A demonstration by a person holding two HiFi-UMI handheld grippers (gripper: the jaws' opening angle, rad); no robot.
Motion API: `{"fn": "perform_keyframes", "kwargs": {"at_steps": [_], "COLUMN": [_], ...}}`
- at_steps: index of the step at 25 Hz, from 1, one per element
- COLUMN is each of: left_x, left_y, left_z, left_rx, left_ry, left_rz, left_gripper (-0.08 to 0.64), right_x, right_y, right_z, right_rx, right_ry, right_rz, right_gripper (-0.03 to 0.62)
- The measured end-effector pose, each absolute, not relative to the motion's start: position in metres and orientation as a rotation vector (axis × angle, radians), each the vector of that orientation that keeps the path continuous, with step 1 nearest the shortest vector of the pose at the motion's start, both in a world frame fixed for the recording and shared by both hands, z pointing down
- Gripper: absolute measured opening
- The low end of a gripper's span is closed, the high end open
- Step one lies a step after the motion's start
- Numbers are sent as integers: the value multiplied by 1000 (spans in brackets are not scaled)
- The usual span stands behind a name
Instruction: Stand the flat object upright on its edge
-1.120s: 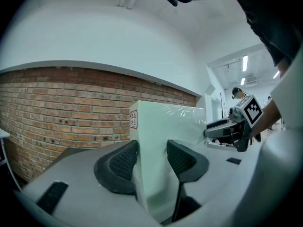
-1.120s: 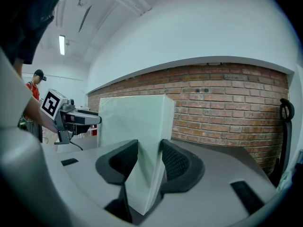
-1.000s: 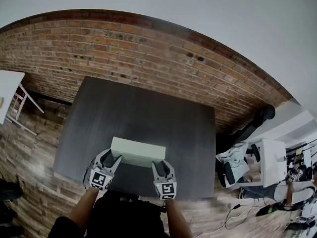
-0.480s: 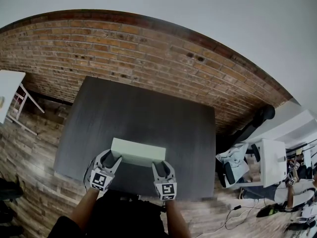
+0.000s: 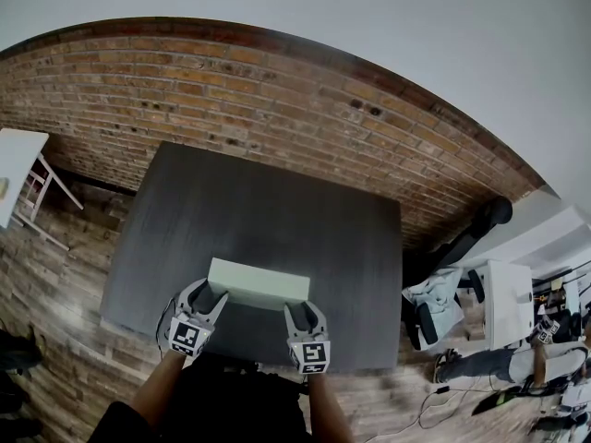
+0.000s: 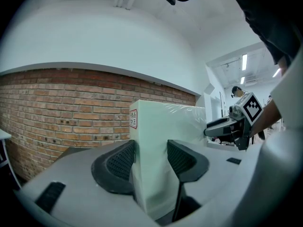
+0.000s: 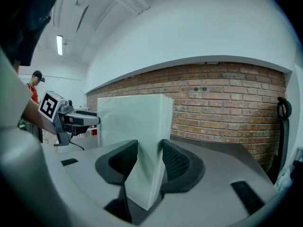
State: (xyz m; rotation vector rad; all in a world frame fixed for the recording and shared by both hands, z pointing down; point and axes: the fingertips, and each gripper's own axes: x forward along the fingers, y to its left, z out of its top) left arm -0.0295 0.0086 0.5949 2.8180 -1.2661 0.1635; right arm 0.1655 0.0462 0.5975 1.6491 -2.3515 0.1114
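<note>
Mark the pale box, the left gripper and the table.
box [image 5: 259, 282]: head view, middle of its visible pale face.
left gripper [image 6: 151, 144]: left gripper view, midway between its jaw tips, which clamp the box.
table [image 5: 268, 206]: head view, bare dark top behind the box.

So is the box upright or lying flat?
Upright: the box rises tall and narrow, clamped in the left claw and right claw.

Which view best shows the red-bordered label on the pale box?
The left gripper view: the red-bordered label sits high on the end of the box, close to that camera, though its print is too small to read. The right gripper view shows only the plain opposite end; the head view shows the top face, no label.
</note>
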Motion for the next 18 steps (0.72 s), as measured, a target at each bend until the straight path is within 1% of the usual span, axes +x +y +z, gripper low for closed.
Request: {"fn": "perform_keyframes", "kwargs": {"at_steps": [8,18], "left_x": [-31,-33], "left_y": [11,12], "left_z": [596,594], "left_rx": [2802,2789], "left_ry": [-1259,-1257], "left_rz": [162,143], "left_gripper": [221,221], "right_x": [163,162], "right_y": [47,49], "right_z": [596,599], "right_rx": [1658,1661], "right_ry": [-2342,-2347], "right_rz": [142,184], "right_gripper": [184,222]}}
